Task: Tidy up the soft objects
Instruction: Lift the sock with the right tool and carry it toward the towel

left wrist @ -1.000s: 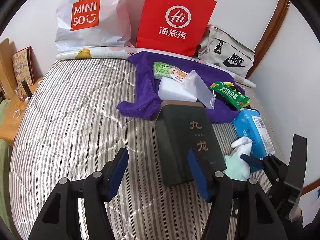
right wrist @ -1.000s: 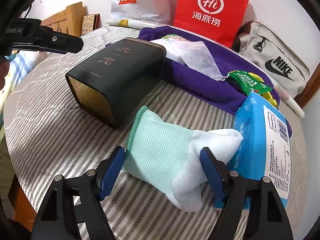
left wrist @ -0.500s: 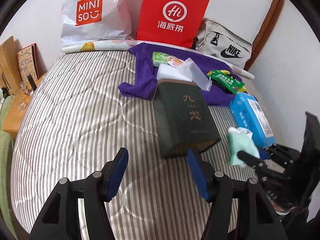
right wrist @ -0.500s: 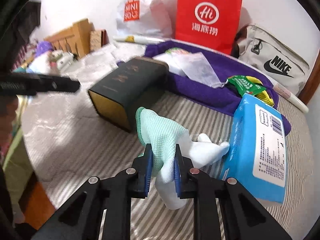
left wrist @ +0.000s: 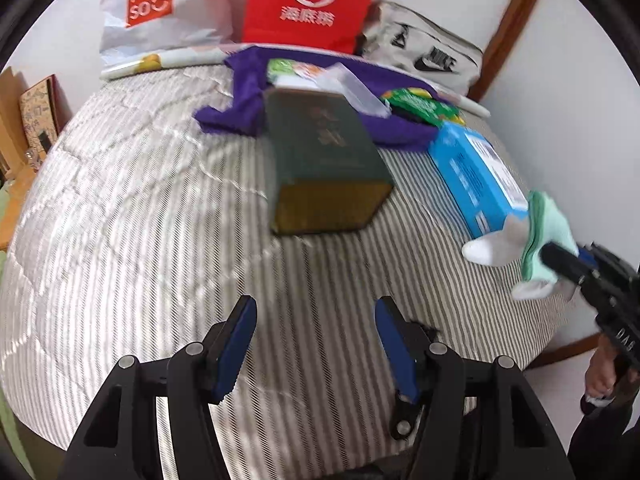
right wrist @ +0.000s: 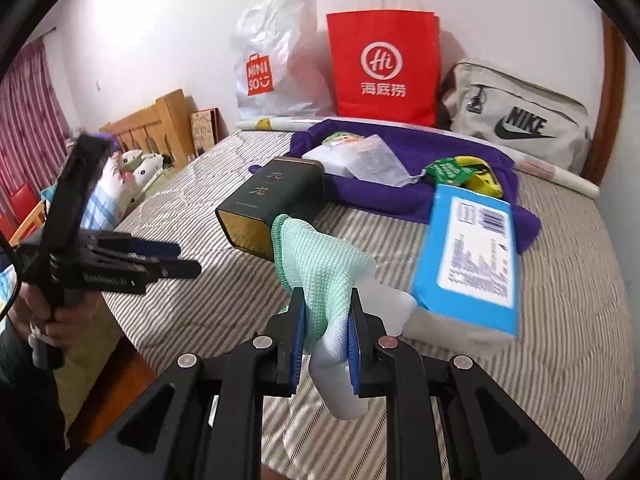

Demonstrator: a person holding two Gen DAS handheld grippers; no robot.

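Since a second ago my right gripper [right wrist: 325,336] has closed on the mint-and-white glove [right wrist: 320,264] and lifted it clear of the striped mattress [right wrist: 560,320], and my left gripper [left wrist: 316,344] has drawn back from the dark green box [left wrist: 324,156]. From the left wrist, my left fingers stand wide apart with nothing between them, above bare quilt; the box lies ahead on its side, the blue tissue pack [left wrist: 476,172] to its right, and the glove [left wrist: 532,236] hangs from my right gripper [left wrist: 556,258] at the bed's right edge. From the right wrist, the glove is pinched between both blue pads, cuff up, white fingers dangling, just in front of the tissue pack [right wrist: 472,256] and the box [right wrist: 272,196]; my left gripper [right wrist: 176,260] hovers at left, fingers parted.
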